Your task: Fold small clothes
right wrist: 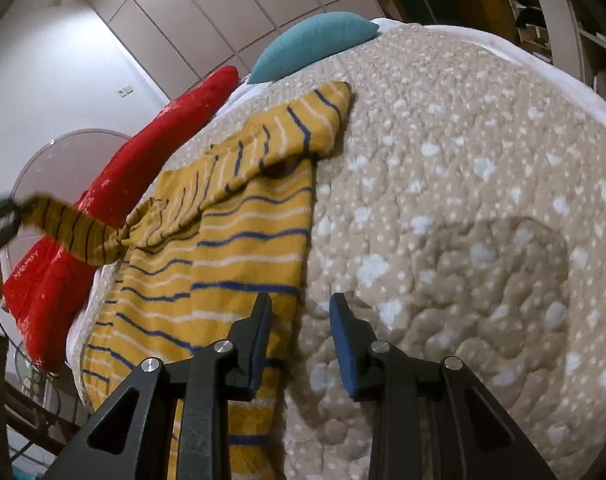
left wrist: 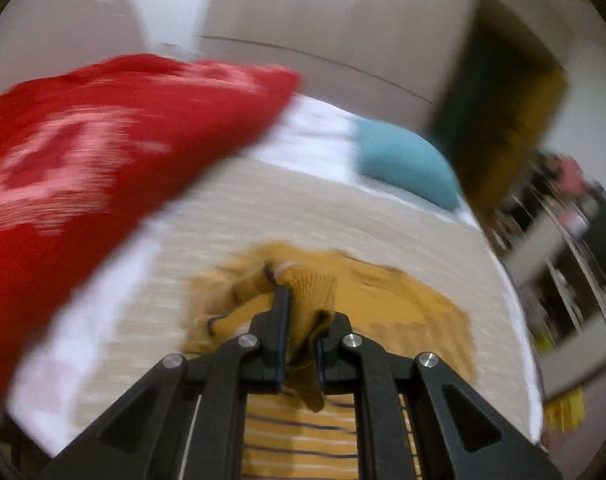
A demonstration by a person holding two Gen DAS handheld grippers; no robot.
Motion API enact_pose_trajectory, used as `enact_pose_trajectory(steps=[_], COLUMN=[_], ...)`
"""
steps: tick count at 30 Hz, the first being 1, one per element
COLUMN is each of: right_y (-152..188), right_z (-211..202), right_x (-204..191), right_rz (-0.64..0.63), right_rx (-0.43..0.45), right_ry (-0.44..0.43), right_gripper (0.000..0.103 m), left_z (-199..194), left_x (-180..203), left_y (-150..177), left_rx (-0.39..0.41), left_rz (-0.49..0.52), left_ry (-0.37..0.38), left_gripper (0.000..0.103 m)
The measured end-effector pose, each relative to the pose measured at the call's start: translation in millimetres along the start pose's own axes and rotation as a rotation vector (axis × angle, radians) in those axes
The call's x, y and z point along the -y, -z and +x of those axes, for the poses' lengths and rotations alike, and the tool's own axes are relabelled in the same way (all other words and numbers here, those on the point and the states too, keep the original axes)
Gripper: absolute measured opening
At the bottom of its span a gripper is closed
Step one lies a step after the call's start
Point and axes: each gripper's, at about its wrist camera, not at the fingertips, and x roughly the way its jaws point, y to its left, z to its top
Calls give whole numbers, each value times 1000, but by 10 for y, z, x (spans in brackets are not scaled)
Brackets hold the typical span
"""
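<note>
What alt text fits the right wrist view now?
Open right tongs hover over the hem edge of a yellow striped top spread on a beige quilted bedspread. The left tongs pull its sleeve leftward.

From the right wrist view, bare quilt (right wrist: 463,200) lies open from 12 to 4 o'clock. The striped top (right wrist: 239,248) covers 9 to 11, with a red cushion (right wrist: 115,200) and teal pillow (right wrist: 315,44) along the far edge.

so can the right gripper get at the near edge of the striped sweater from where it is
Probably yes. The right gripper stands open just over the yellow striped sweater's side edge on the quilt, with nothing between. The left gripper is shut on the sleeve cuff, well off to the side.
</note>
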Motion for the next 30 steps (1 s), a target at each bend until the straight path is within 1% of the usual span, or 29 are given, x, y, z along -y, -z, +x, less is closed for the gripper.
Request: enact_pose_trajectory(steps=[2,3,4,5,7,8,9,11,12,13,14,15,16,17,19,20,22,24,26,27,28,30], right_y=[17,28,47,71,111,128,141,153,154,155,158,156,156,148,125,114,64,-23,-183,-270,-381,-601], right_z=[-32,-45,-57,-68,-96,-115,-139,-177,-192,-200,-204,-205,-205,-200,-199,-200,-210,-228,-209,-183,-127,40], right_x=[3,4,6,12,27,31,39,70,91,110,128,130,124,108,51,25,-41,-124,-244,-297,-359,-484], right_rz=[-10,-14,-20,-26,-33,-36,-36,-30,-25,-19,-10,-4,-1,-4,-20,-27,-45,-67,-101,-116,-134,-168], right_rx=[7,9,12,13,17,19,23,26,28,28,26,25,25,26,27,27,28,34,40,42,43,40], right_ry=[-5,-5,-2,-2,-2,-2,-5,-11,-14,-17,-23,-24,-22,-17,-2,2,4,5,3,1,0,12], right_gripper=[32,32,32,32,32,32,32,32,32,32,32,32,32,33,35,36,36,38,42,46,49,50], left_z=[284,486,579,757,985,1059,1104,1085,1045,997,922,882,823,712,662,604,534,470,448,458,480,527], left_x=[473,816,981,1284,1620,1706,1765,1799,1756,1646,1499,1426,1334,1109,812,542,141,-183,-414,-561,-633,-810], left_y=[39,97,128,202,334,398,461,582,611,613,626,627,618,612,601,610,672,788,930,1059,1124,1331], left_rx=[-45,-76,-89,-121,-191,-217,-232,-233,-229,-227,-220,-207,-189,-153,-118,-103,-93,-95,-103,-113,-119,-141], left_rz=[54,97,119,160,199,209,216,235,239,239,230,221,212,200,186,159,104,58,32,14,5,-29], left_ry=[67,112,129,166,228,247,262,269,266,264,252,232,201,142,67,9,-55,-82,-102,-114,-115,-111], left_gripper=[10,10,10,10,14,23,39,56,57,57,59,65,68,71,71,72,72,73,73,73,73,73])
